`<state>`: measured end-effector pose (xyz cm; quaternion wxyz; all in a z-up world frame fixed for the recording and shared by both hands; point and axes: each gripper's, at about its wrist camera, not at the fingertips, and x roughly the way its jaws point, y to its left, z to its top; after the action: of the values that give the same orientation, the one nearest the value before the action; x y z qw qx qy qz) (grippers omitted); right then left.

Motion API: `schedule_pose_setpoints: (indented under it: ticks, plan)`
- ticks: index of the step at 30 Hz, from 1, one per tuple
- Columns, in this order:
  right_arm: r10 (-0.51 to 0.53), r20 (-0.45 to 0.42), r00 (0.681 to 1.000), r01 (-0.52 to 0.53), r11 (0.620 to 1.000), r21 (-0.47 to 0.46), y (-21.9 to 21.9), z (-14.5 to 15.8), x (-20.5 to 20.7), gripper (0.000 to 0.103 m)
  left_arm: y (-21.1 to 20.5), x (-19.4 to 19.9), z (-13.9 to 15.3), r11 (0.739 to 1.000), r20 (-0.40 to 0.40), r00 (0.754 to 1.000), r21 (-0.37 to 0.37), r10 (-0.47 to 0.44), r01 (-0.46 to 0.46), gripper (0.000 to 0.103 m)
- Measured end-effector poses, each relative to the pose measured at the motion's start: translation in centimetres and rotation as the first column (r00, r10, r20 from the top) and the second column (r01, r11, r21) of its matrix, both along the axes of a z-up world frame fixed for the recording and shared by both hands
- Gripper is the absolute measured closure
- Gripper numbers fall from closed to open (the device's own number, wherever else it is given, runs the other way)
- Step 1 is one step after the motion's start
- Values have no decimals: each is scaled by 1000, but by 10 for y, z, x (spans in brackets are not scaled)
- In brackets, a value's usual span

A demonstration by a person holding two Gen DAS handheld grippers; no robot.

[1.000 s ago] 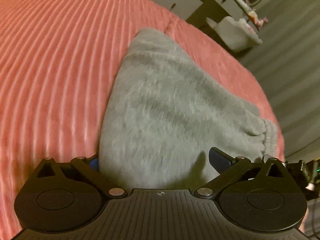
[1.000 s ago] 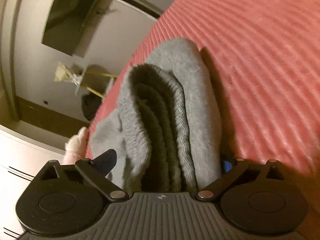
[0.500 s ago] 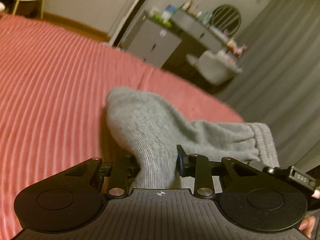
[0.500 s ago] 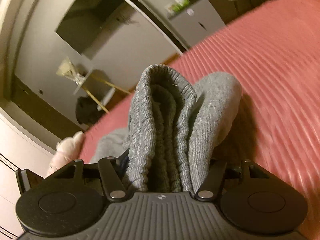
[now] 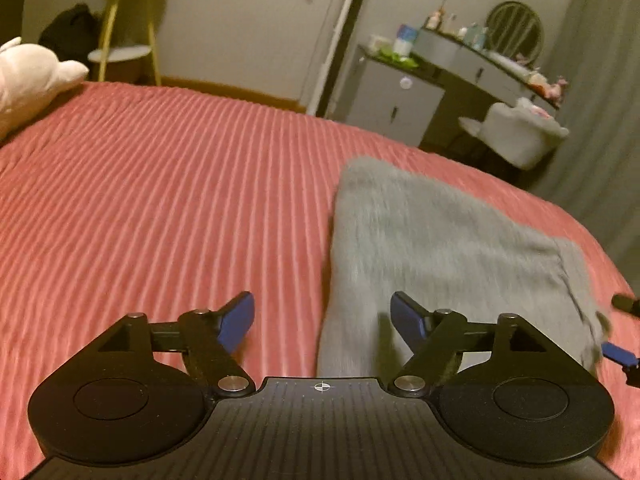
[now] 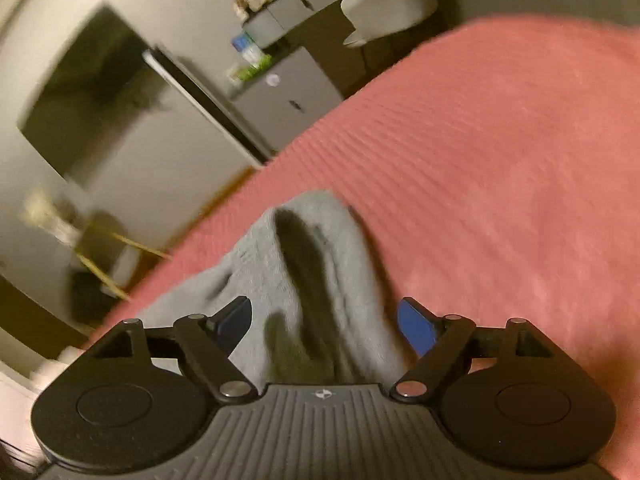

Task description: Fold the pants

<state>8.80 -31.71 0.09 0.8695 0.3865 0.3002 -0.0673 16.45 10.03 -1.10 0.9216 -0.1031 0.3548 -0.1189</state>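
On the pink ribbed bedspread [image 5: 168, 200] lie the grey pants [image 5: 432, 240], folded into a thick bundle. In the left wrist view the bundle spreads from the middle of the picture toward the right edge of the bed, its far end narrowing to a rounded corner and its gathered waistband or cuff hem showing at the right side. The near edge of the cloth runs down beneath the left gripper [image 5: 322, 318], reaching into the gap between the blue-padded fingers but closer to the right-hand one; neither pad presses on it. The jaws are spreading apart, with the cloth below and between them, not pinched.

In the right wrist view the pants [image 6: 320, 264] show from their other side as a soft heap with a dark fold or hollow running down the middle. The heap lies directly ahead of and under the right gripper [image 6: 324, 322], filling most of the gap between its fingers. These jaws are likewise opening, and the pads stand clear of the fabric on both sides. The picture is blurred, so finer detail of the folds cannot be told.

A tip of the right gripper also shows at the far right edge of the left wrist view, just beside the hem.

Beyond the bed stand a grey cabinet [image 5: 394, 100], a dresser with a round mirror [image 5: 514, 28], a pale chair [image 5: 520, 132] and a stool with yellow legs [image 5: 124, 36]. A white plush toy [image 5: 28, 76] rests at the bed's left edge.
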Motion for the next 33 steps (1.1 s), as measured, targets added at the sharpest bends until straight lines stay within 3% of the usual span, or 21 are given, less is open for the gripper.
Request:
schedule_pose_setpoints:
  ticks: [3,6,9,13,15,16,18,20,23,25,27,31,33]
  plan:
    - [-14,56,998,6,988,156,10,-13,-46,22,-5,-28,-20,999,-17,999,11,-47,47,18]
    - [-27,22,999,19,955,295,22,-42,-74,22,-22,-21,-28,991,-56,991,59,-119,122,17]
    - [3,-106,994,31,946,322,31,-59,-66,23,-41,-29,-22,978,-31,982,92,-185,187,13]
    - [10,-15,1000,-5,945,328,41,-55,-63,25,-52,-31,-36,966,-76,974,135,-211,220,13]
    - [22,3,1000,-22,938,346,45,-57,-57,80,-48,-35,-38,967,-60,977,147,-203,210,16]
    - [28,15,1000,-31,939,341,47,-56,-54,82,-46,-36,-40,970,-56,980,146,-190,196,17]
    - [2,-3,1000,-1,937,348,49,-63,-55,81,-45,-32,-43,972,-65,983,154,-171,179,19]
    - [-32,-14,999,35,904,426,41,-75,-56,80,-48,-35,-43,969,-57,983,167,-172,179,20]
    - [-38,10,999,28,866,500,36,-85,-56,47,-46,-36,-39,966,-42,983,182,-180,185,28]
    - [-37,46,998,8,859,511,36,-85,-58,44,-40,-37,-37,971,-50,982,149,-181,187,30]
    - [-45,91,995,-6,869,495,34,-79,-63,33,-30,-38,-35,978,-56,987,135,-153,159,31]
    - [-75,111,991,5,848,530,24,-86,-64,31,-24,-30,-40,985,-87,991,126,-106,116,31]
    - [-82,103,991,17,857,515,24,-88,-58,32,-32,-30,-41,976,-73,990,173,-120,131,32]
